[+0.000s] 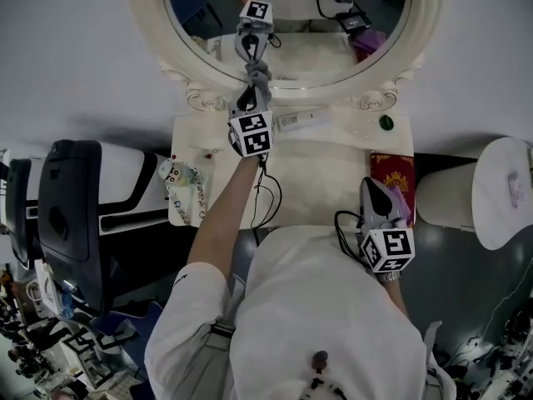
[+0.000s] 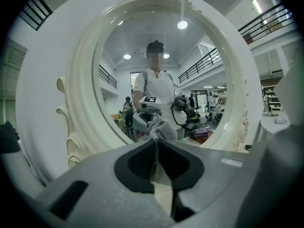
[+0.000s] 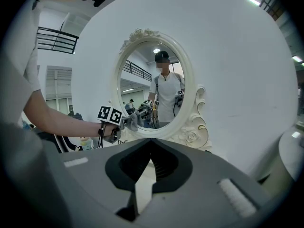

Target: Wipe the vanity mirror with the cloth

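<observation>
Cloth (image 2: pixel 164 127) is pinched by left gripper (image 2: pixel 156 146); head view shows it touching mirror (image 1: pixel 287 57).

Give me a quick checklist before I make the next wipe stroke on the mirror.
1. Grip: left claw shut on the cloth: ok.
2. Contact: cloth appears to meet the mirror glass at its lower edge: ok.
3. Other hand: right claw shut, empty, held back from the mirror: ok.
4. Cloth sticks out past the claw tips: ok.
5. Smears left on the glass: cannot tell.
</observation>
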